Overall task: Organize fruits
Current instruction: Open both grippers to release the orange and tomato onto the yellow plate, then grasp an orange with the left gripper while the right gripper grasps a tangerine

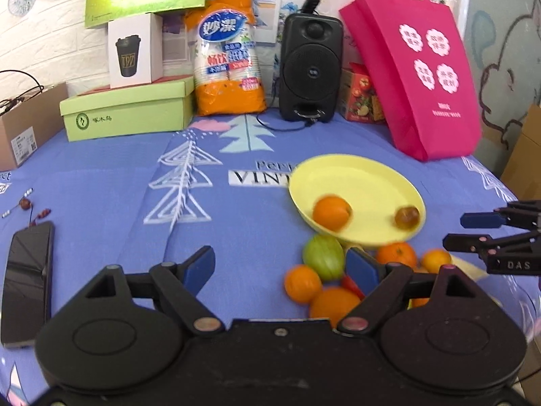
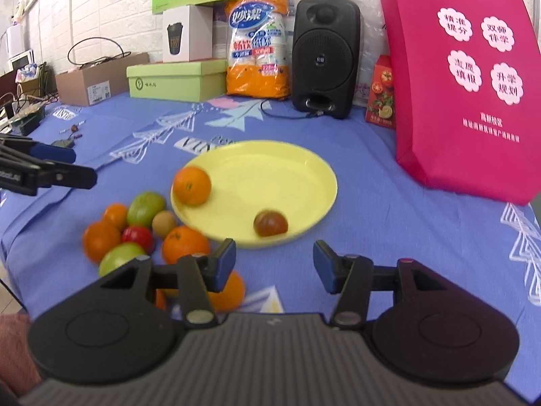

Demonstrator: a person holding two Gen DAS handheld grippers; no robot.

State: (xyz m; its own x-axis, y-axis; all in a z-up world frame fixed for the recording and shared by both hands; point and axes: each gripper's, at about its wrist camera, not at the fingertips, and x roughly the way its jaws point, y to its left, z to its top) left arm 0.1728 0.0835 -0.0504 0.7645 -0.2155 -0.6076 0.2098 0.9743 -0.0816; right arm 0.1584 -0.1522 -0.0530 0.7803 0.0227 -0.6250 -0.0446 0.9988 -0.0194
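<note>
A yellow plate [image 2: 270, 169] lies on the blue cloth and holds an orange [image 2: 192, 185] and a small brown fruit [image 2: 270, 223]. The plate also shows in the left wrist view [image 1: 365, 182], its near side resting on the pile. A pile of loose fruit lies left of the plate: oranges [image 2: 101, 239], green fruits [image 2: 145, 208], a red one [image 2: 137, 237] and a small tan one [image 2: 163, 224]. My left gripper [image 1: 280, 264] is open and empty, left of the pile [image 1: 323, 253]. My right gripper [image 2: 274, 260] is open and empty, just in front of the plate.
A pink tote bag [image 2: 463, 81] stands at the right. A black speaker [image 2: 324, 54], an orange bag of cups [image 2: 258, 44] and green boxes [image 2: 175, 79] line the back. A phone [image 1: 27, 280] lies at the left.
</note>
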